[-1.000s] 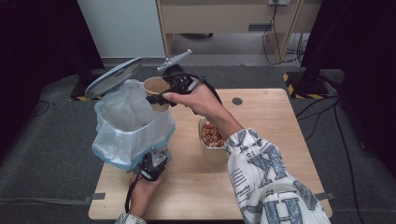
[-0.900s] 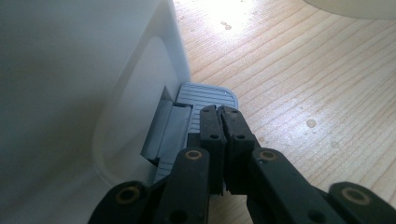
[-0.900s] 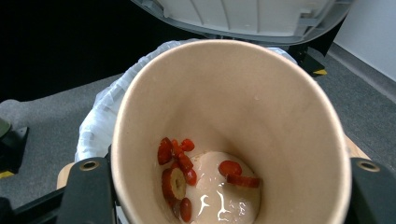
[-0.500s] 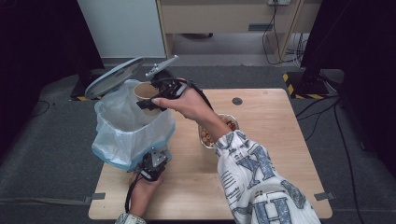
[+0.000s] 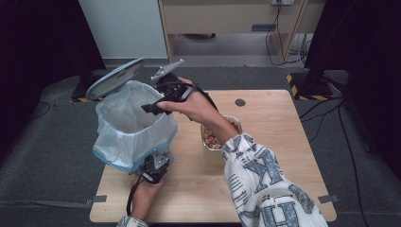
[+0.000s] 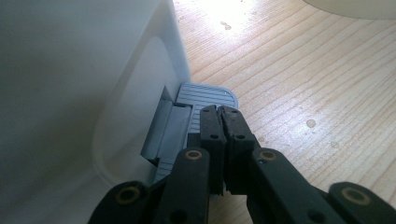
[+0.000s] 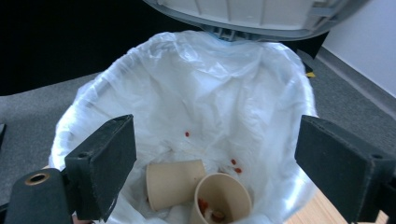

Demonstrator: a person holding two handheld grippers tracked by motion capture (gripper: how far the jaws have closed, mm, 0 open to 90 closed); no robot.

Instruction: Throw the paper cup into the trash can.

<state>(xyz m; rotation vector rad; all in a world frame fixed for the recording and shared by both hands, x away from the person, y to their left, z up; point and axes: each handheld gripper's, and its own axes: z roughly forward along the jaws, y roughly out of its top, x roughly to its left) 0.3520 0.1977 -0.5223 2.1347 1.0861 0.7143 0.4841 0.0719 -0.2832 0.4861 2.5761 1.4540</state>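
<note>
Drop step done: right hand-held gripper [image 7: 215, 158] over white bag-lined pedal bin [image 5: 135, 123], jaws just opened, empty. Tan paper cup [image 7: 223, 198] lies in bin bottom. Left hand-held gripper [image 6: 223, 128] closed, pressing grey pedal [image 6: 205, 95]. Next: withdraw right, release pedal.

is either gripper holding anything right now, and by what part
Neither. The right gripper, jaws just opened, is empty above the bin. The left gripper is shut, pressing the pedal.
</note>
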